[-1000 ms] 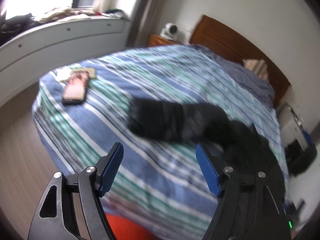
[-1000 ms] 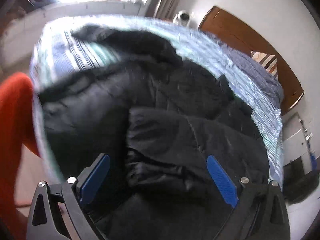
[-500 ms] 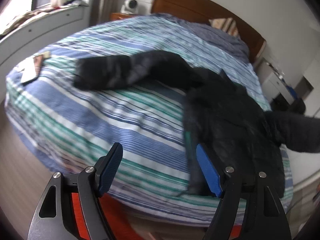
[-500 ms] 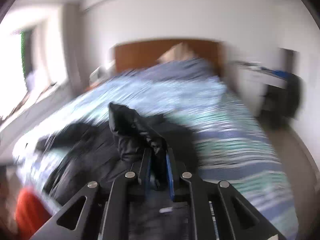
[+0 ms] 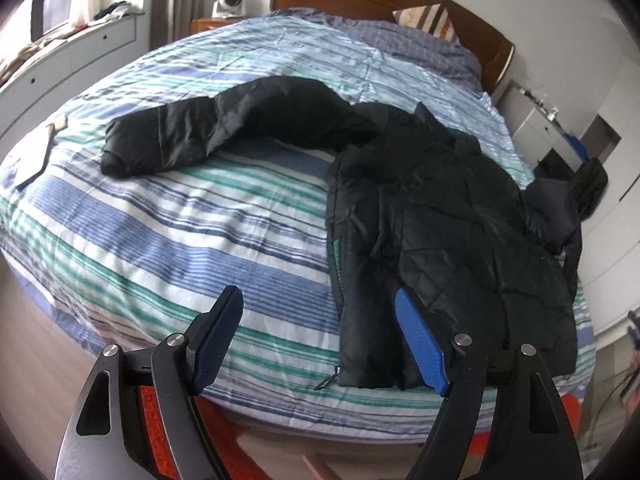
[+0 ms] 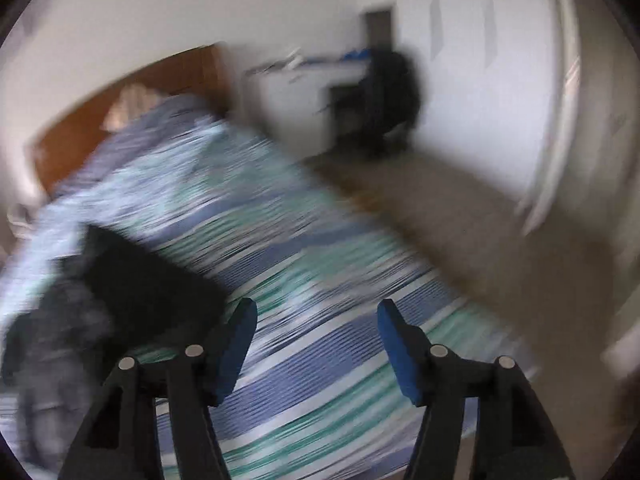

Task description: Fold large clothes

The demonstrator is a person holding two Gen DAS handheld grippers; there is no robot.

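While two tongs (image 5: 318, 334) (image 6: 318, 344) open, one jacket (image 5: 440, 220) lies flat.

One black padded jacket (image 5: 432, 216) lies on the bed (image 5: 200, 232), toward its right edge, with one sleeve (image 5: 224, 128) stretched toward the left edge. One striped pillow (image 5: 428, 20) rests at the head edge. One flat item (image 5: 34, 162) and one small piece (image 5: 60, 122) sit near the left edge. Two grippers show, one per view.

The whole right wrist view is smeared by motion; the black padded jacket (image 6: 120, 300) is cut off at its left edge.
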